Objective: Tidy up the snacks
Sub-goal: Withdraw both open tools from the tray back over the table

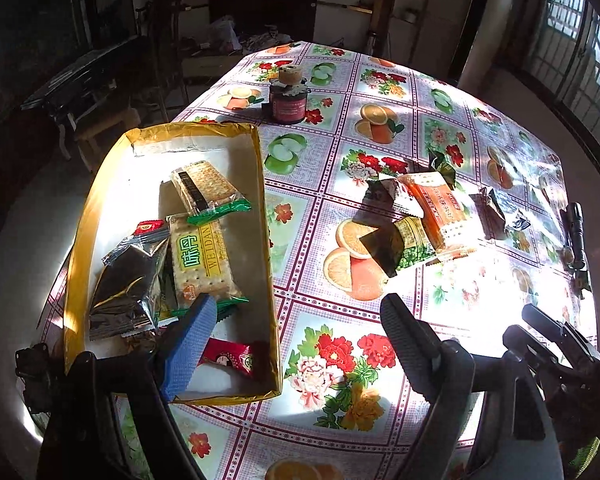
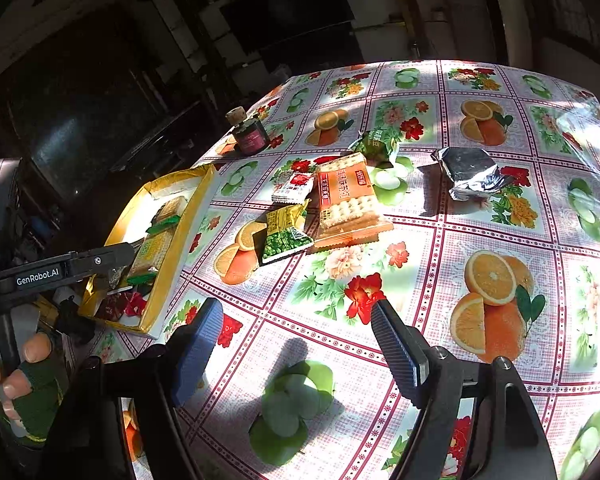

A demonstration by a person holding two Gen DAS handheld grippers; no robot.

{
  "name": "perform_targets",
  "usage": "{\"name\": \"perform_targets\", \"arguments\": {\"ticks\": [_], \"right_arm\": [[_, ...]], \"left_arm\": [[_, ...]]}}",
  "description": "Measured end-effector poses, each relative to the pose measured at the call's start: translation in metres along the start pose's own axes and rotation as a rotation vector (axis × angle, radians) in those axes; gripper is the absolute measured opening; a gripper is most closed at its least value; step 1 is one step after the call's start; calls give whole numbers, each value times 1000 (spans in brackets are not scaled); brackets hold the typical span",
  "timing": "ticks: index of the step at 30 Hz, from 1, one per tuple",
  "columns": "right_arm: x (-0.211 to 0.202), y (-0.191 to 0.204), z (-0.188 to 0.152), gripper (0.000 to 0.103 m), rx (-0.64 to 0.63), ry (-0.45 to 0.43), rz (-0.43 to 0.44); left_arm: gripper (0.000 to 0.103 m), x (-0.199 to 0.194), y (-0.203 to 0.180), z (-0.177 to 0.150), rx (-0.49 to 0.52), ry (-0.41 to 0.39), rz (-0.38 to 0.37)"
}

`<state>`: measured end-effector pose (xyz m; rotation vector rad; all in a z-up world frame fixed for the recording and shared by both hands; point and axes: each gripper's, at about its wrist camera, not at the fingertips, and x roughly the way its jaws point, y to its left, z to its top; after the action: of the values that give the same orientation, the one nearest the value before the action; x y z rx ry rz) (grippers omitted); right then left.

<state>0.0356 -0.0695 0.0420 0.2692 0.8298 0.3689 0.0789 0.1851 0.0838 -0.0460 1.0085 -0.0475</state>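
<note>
A yellow-rimmed box [image 1: 100,184] on the left of the table holds several packs, among them green-ended cracker packs [image 1: 204,256] and a silver pack [image 1: 128,292]. My left gripper [image 1: 300,304] is open and empty, its blue pad over the box's near end. Loose on the flowered cloth lie an orange cracker pack [image 2: 348,196], a green pea pack [image 2: 286,232], a small white-red pack [image 2: 294,186], another green pack [image 2: 374,142] and a silver pack [image 2: 470,172]. My right gripper [image 2: 298,308] hangs open and empty above the cloth, short of these packs.
A dark jar with a cork top [image 1: 288,100] stands behind the box. A black flashlight [image 1: 576,232] lies by the table's right edge. A gloved hand [image 2: 24,380] holds the left gripper beside the box [image 2: 172,248]. Dark furniture stands beyond the table.
</note>
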Motion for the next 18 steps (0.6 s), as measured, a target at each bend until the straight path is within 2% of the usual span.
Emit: {"name": "perform_targets", "arguments": {"ticks": [14, 18], "right_arm": [[-27, -45, -2, 80, 62, -47, -54], [-31, -52, -1, 80, 78, -56, -56]], "left_arm": [[88, 22, -62, 1, 70, 70, -75], [88, 16, -69, 0, 72, 34, -83]]}}
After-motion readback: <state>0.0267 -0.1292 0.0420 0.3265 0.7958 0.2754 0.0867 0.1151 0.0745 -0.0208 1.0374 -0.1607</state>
